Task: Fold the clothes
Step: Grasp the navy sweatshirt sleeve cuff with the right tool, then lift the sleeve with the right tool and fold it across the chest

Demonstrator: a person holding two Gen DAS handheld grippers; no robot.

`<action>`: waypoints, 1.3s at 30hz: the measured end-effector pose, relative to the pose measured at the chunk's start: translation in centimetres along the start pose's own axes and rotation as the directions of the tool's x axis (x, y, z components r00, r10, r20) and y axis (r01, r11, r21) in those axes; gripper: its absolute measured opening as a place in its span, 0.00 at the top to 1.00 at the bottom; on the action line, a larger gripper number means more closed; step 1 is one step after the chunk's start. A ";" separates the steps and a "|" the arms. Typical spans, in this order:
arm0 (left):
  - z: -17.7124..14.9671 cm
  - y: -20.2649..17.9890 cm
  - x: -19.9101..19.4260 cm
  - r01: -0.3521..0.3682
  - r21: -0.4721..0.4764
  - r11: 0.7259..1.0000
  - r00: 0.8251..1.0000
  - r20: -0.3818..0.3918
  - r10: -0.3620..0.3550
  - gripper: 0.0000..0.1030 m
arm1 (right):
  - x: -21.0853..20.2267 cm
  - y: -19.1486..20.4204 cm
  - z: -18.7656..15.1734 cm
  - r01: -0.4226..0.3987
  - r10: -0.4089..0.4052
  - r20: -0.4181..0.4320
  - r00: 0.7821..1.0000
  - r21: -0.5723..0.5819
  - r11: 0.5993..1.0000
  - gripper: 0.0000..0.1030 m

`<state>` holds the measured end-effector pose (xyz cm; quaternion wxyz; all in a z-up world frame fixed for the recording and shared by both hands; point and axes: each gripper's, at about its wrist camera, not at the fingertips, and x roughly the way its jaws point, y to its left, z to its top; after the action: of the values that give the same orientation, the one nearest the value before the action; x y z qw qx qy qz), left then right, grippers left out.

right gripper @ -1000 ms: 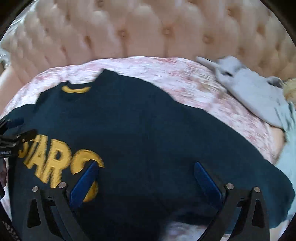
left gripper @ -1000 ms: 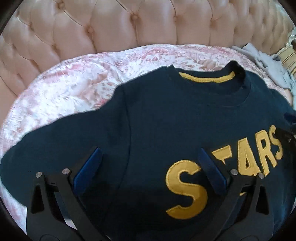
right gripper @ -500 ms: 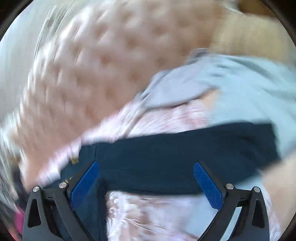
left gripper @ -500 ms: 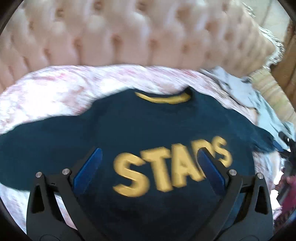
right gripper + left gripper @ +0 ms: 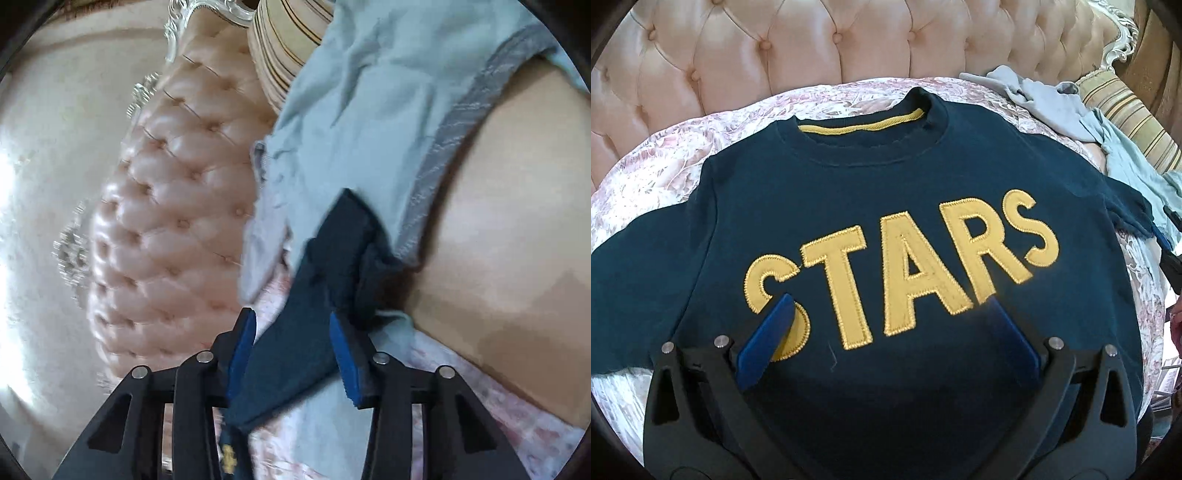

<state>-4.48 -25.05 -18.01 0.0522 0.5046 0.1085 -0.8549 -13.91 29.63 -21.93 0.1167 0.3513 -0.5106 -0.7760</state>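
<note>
Your navy sweatshirt (image 5: 886, 192) lies flat and face up on the pink floral bedspread (image 5: 665, 155), its yellow STARS lettering (image 5: 905, 273) readable and its neckline toward the tufted pink headboard (image 5: 775, 48). Both sleeves spread out to the sides.

Your left gripper (image 5: 886, 332) hangs above the sweatshirt's chest, pointing steeply down, its blue pads (image 5: 764, 343) spread wide apart with nothing between them; one pad overlaps the first S in the left wrist view.

Your right gripper (image 5: 291, 350) is at the far end of one sleeve (image 5: 317, 295), turned onto its side. The navy sleeve cuff runs between its blue pads (image 5: 343, 365), and the jaws are closing around it; the pads look close to the fabric, but you cannot tell from this view whether they press on it yet.

Just beyond the cuff lies a heap of pale blue-grey clothes (image 5: 369, 110), partly touching the sleeve end. Behind that heap sits a striped cushion (image 5: 288, 44), against the headboard's ornate edge.
</note>
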 end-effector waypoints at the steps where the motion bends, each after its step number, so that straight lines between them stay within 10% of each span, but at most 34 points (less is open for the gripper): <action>1: -0.1 0.0 -0.1 0.000 -0.001 1.000 1.000 0.003 0.000 0.00 | -0.4 0.0 -0.2 0.031 -0.031 0.008 0.999 -0.007 0.999 0.59; 13: -0.6 0.1 -0.5 0.002 -0.003 1.000 1.000 0.024 -0.002 0.00 | 0.8 -1.5 1.0 0.090 -0.090 0.036 0.995 -0.003 0.996 0.59; 16: -0.7 0.0 -0.5 0.001 -0.004 1.000 0.999 0.033 -0.001 0.00 | 1.0 -1.3 1.1 0.103 -0.102 0.039 0.994 -0.019 0.995 0.84; 24: -0.7 -0.1 -0.3 -0.011 -0.018 1.000 1.000 0.028 0.011 0.00 | -1.7 6.0 -1.1 0.081 -0.051 0.119 0.992 -0.261 0.962 0.87; 31: -0.6 -0.3 -0.2 -0.025 -0.029 0.999 0.999 0.022 0.026 0.00 | 2.0 22.3 -9.5 -0.071 0.046 -0.055 0.997 -0.661 0.747 0.87; 39: -1.8 2.2 -5.3 -0.033 -0.104 0.994 0.994 0.096 0.043 0.00 | 11.9 29.3 -23.0 -0.192 -0.076 -0.281 0.957 -0.807 0.558 0.88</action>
<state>0.03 -26.90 -14.52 0.0997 0.4605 0.1398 -0.8709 -12.47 -6.35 -6.74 0.3652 0.3453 -0.0760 -0.8612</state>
